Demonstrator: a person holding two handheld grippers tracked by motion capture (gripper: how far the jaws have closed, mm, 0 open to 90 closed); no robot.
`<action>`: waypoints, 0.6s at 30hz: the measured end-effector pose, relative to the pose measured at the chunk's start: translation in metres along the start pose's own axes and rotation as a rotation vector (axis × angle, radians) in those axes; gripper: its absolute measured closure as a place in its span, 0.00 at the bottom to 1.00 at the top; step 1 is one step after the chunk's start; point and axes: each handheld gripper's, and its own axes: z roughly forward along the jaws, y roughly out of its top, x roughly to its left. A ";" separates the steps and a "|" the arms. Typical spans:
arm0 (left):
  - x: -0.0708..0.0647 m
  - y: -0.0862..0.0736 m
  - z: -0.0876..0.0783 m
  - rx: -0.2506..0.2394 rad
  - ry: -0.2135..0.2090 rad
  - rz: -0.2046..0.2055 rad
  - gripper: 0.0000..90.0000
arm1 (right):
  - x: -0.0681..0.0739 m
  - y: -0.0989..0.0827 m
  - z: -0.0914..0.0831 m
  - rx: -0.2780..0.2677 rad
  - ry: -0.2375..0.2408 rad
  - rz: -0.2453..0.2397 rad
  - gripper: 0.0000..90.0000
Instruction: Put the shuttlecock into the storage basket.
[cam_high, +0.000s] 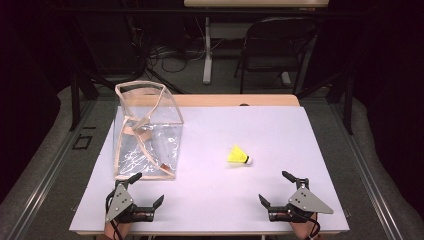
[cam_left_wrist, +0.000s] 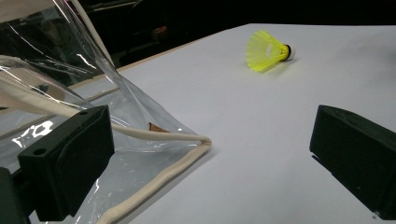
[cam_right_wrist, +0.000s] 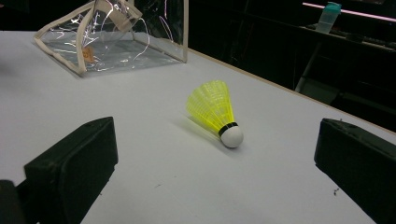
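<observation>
While both grippers rest at the near table edge, jaws wide and empty, the shuttlecock lies between them, farther in.
High view: left gripper (cam_high: 148, 188), right gripper (cam_high: 274, 186), yellow shuttlecock (cam_high: 238, 156) on the white table (cam_high: 280, 130), clear bag (cam_high: 146, 132) (cream-trimmed) upright at left.
Left gripper view: bag corner just beside one jaw.
Right gripper view: shuttlecock on its side, cork toward camera.

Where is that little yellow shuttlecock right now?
In the high view the shuttlecock lies on its side on the white table, right of the clear bag and just ahead of the right hand-held gripper.
</observation>
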 end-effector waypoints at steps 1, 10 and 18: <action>0.000 0.000 0.000 0.000 0.000 0.000 0.00 | 0.000 0.000 0.000 0.000 0.000 0.000 0.00; 0.002 0.002 0.002 0.021 -0.012 -0.010 0.00 | -0.001 0.001 0.003 -0.002 0.009 0.005 0.00; 0.004 0.006 0.008 0.016 -0.030 -0.024 0.00 | 0.001 0.002 0.005 0.012 0.015 0.001 0.00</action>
